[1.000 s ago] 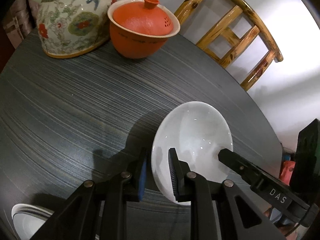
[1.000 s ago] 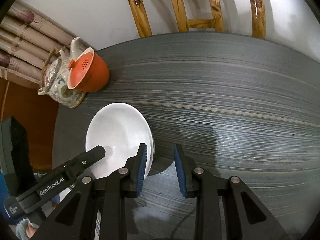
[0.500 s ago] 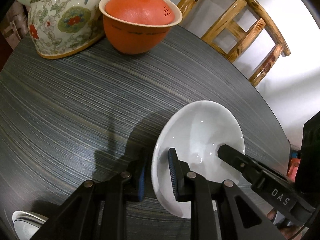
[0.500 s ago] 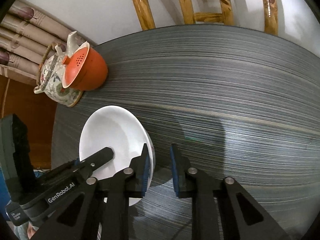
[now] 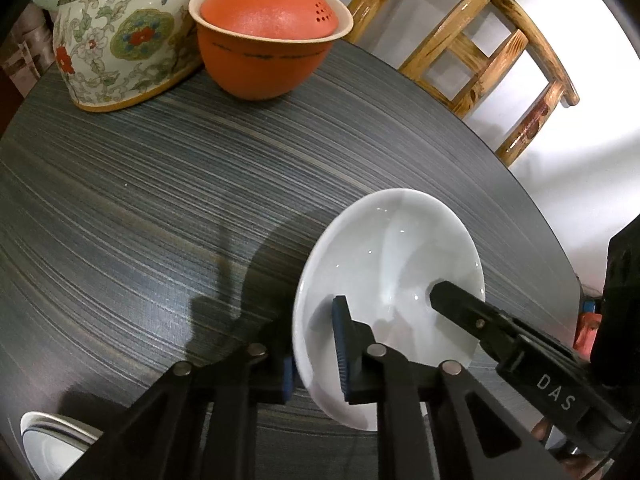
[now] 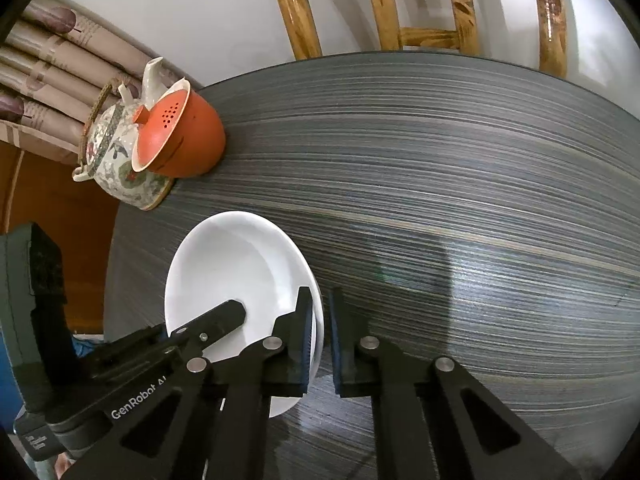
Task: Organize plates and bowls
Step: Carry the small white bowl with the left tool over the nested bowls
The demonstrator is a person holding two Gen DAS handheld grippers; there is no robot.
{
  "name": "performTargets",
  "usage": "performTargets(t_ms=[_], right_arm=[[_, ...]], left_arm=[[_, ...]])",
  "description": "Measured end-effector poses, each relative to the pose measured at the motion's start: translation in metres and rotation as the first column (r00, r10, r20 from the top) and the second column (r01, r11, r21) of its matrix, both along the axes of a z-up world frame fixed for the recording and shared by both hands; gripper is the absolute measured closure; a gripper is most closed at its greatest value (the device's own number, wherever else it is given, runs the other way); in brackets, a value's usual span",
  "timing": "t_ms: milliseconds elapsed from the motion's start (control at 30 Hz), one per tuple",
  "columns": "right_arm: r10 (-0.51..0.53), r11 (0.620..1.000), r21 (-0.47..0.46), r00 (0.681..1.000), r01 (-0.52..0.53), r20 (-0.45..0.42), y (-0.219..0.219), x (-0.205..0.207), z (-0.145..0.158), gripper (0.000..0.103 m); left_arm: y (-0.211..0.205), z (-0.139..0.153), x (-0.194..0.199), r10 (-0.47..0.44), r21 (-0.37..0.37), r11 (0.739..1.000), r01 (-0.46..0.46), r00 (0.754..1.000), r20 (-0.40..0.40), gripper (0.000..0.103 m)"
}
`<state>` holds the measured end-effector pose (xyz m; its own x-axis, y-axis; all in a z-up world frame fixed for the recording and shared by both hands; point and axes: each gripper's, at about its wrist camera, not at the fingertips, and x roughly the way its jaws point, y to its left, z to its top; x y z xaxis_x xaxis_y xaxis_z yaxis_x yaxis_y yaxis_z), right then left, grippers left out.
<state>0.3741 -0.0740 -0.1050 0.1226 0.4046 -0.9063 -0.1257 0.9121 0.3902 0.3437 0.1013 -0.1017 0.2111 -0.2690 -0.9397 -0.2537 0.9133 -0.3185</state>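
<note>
A white bowl (image 5: 394, 264) is held over the dark round table (image 5: 140, 208). My left gripper (image 5: 314, 346) is shut on its near-left rim, one pad inside, one outside. My right gripper (image 6: 320, 334) is shut on the opposite rim of the same bowl (image 6: 236, 264); its left finger (image 5: 480, 322) shows inside the bowl in the left wrist view. Another white bowl (image 5: 48, 440) with a dark rim line sits at the bottom left of the left wrist view, mostly hidden.
A floral teapot (image 5: 120, 36) and an orange lidded cup (image 5: 272, 40) stand at the table's far left edge. A wooden chair (image 5: 480, 52) stands behind the table. A curtain (image 6: 48, 64) hangs behind the teapot.
Both grippers have carried the bowl forward toward the teapot and cup. The right gripper's jaws have closed further on the rim.
</note>
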Motion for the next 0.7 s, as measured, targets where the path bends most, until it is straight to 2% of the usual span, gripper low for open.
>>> performTargets(t_ms=[533, 700], right_arm=[[-0.029, 1.0, -0.005, 0.999, 0.029, -0.014, -0.016, -0.029, 0.007, 0.097], [-0.037, 0.999, -0.005, 0.999, 0.037, 0.005, -0.016, -0.033, 0.01, 0.095]], left_arm=[[-0.01, 0.003, -0.023, -0.04, -0.024, 0.999, 0.039, 0.999, -0.027, 0.09], [-0.009, 0.005, -0.024, -0.052, 0.023, 0.998, 0.052, 0.999, -0.016, 0.09]])
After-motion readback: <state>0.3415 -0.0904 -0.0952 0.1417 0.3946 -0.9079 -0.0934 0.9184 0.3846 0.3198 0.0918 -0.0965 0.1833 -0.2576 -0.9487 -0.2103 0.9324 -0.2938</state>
